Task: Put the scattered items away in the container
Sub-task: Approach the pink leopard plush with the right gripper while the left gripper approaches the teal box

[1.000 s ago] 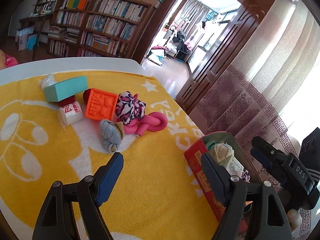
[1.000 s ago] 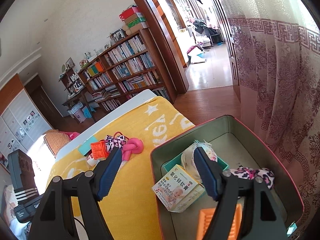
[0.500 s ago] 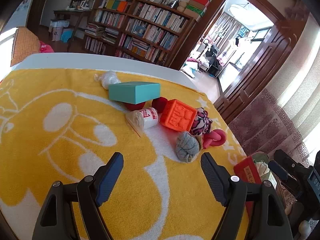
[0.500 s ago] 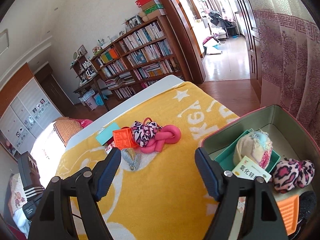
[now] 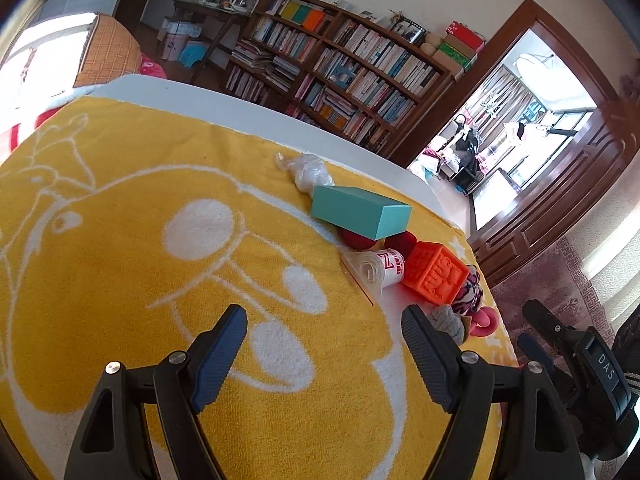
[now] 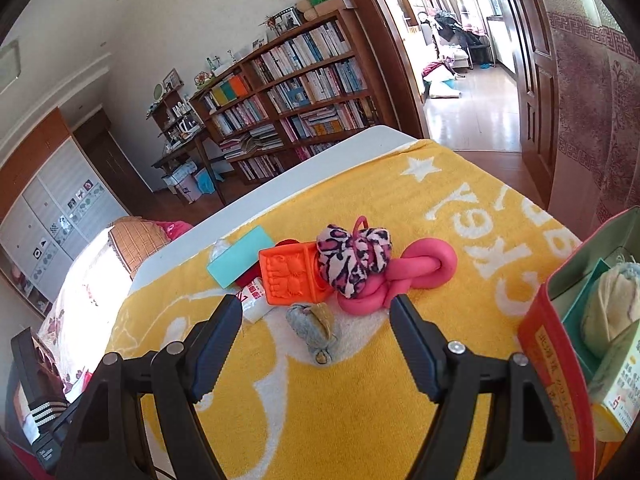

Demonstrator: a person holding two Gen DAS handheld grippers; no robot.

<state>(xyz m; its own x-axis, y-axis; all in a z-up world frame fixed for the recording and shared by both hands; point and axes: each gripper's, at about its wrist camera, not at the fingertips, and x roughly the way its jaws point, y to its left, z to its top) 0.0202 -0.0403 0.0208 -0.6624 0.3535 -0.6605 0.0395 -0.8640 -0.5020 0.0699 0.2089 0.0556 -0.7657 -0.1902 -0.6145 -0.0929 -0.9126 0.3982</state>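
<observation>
Both grippers hang over the yellow towel (image 6: pixel 400 380) with nothing between their fingers. The right gripper (image 6: pixel 316 344) stands wide open, and the small grey sock bundle (image 6: pixel 314 326) lies on the towel right in the gap between its fingertips, not touched by either pad. Just beyond it sits the heap: the orange embossed block (image 6: pixel 288 276), the pink leopard-print scrunchie (image 6: pixel 352 260) leaning on it, the knotted pink foam roller (image 6: pixel 404 276) to the right, a teal box (image 6: pixel 240 258) to the left and a white rolled packet (image 6: pixel 256 300) in front of that box. The red tin (image 6: pixel 548 344) is at the right edge of this view, well apart from the heap, already holding a ball of pale yarn (image 6: pixel 616 304) and a printed carton (image 6: pixel 624 368).

The left gripper (image 5: pixel 324 354) is open too, its fingers over bare towel. The heap lies ahead and to the right of it: teal box (image 5: pixel 360 216), white packet (image 5: pixel 376 270), orange block (image 5: pixel 434 278), with the grey bundle (image 5: pixel 450 318) partly hidden behind the right finger (image 5: pixel 424 354).

A second ago the right gripper was above the tin's inside; now the tin has slid to the edge and the heap fills the middle. The left view has swung away from the tin, which no longer shows there. The items themselves have not moved.
</observation>
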